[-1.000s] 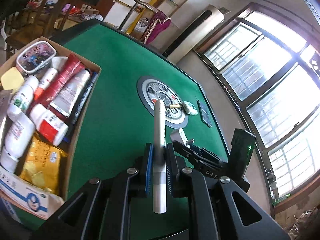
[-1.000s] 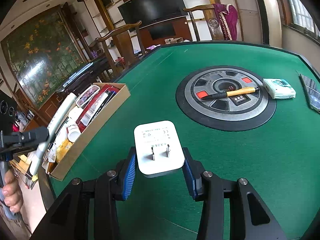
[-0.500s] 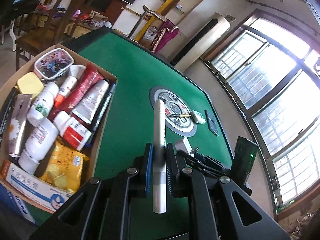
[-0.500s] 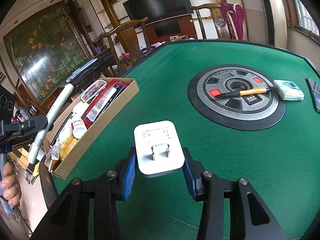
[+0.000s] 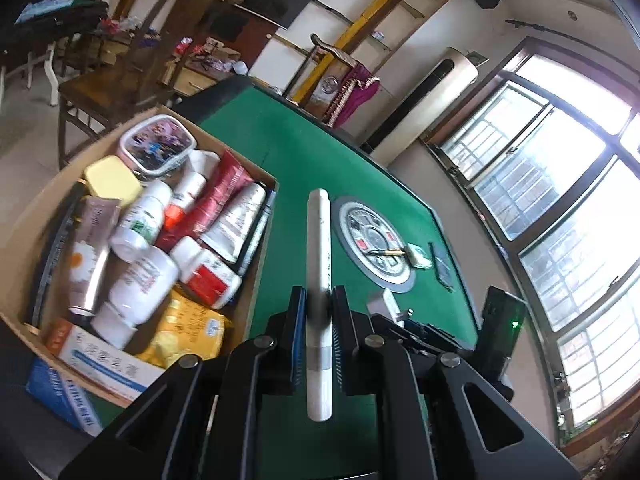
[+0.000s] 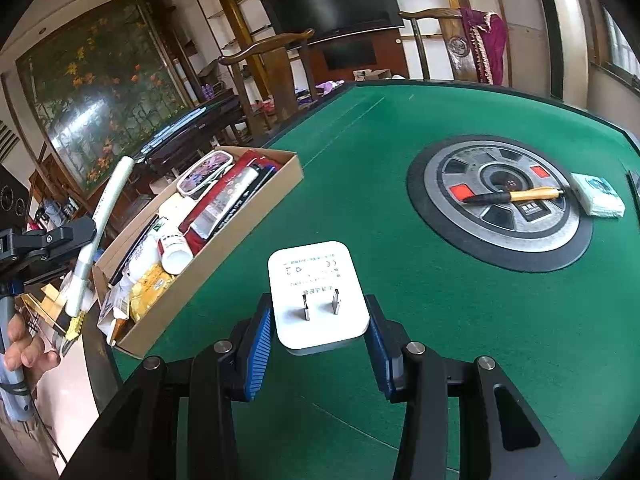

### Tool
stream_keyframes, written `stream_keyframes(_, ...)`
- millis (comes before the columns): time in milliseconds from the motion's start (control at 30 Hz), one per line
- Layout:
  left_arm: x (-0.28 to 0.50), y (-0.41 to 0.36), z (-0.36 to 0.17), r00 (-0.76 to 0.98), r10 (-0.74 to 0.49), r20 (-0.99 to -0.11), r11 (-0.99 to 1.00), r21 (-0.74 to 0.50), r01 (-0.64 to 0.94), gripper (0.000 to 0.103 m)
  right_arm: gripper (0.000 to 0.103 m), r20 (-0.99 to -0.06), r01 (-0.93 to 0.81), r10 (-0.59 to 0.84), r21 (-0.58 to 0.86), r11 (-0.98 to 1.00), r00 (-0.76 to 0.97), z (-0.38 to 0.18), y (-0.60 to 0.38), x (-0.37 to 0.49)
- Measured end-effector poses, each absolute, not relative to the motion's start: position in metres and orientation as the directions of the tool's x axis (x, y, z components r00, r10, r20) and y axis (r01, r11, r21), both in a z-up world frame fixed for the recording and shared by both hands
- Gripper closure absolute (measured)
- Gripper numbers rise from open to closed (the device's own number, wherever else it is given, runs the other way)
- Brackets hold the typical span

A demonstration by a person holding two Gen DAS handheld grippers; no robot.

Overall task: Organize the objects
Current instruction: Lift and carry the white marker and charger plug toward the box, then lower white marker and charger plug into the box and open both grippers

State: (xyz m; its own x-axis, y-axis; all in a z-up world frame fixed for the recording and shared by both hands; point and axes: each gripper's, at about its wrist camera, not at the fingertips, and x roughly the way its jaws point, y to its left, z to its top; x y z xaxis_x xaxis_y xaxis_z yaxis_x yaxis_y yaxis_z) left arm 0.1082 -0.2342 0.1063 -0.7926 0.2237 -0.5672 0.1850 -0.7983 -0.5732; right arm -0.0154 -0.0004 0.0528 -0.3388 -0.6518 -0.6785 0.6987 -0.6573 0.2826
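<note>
On the table (image 6: 400,160), one pen (image 6: 516,196)

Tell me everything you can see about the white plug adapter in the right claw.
The white plug adapter is a flat, rounded-corner block that looks like glossy plastic. Two metal prongs stand up from its top face, nearer the camera, with small grey printed markings and symbols beyond them. It sits level between the blue ribbed pads of the right claw, which is clamped on its two sides. It hangs above the green table, apart from the cardboard box to its left. Only the pads touch it.
</note>
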Motion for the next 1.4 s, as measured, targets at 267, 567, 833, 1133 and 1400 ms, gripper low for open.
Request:
stream_keyframes(267, 0.130, -0.254, 0.106, -0.801, 0.136, -0.583, -0.807, -0.534, 0.252, 0.091, 0.056, -0.684, 0.722, -0.653, 0.267, -0.638, -0.324, 0.054, -0.017, -0.006)
stream_keyframes(567, 0.146, -0.269, 0.103, -0.807, 0.086, -0.584, -0.802, -0.521, 0.292, 0.091, 0.056, -0.681, 0.751, -0.666, 0.259, -0.608, -0.304, 0.059, -0.037, 0.004)
stream_keyframes(833, 0.155, -0.280, 0.111, -0.819, 0.040, -0.572, -0.807, -0.502, 0.311, 0.091, 0.056, -0.669, 0.778, -0.683, 0.249, -0.577, -0.293, 0.071, -0.055, 0.011)
stream_keyframes(1133, 0.169, -0.300, 0.124, -0.787, -0.090, -0.611, -0.829, -0.392, 0.399, 0.091, 0.056, -0.656, 0.819, -0.709, 0.241, -0.521, -0.258, 0.081, -0.085, 0.022)
stream_keyframes(1400, 0.170, -0.325, 0.115, -0.703, -0.173, -0.690, -0.829, -0.284, 0.482, 0.091, 0.056, -0.657, 0.841, -0.716, 0.232, -0.489, -0.235, 0.082, -0.104, 0.030)
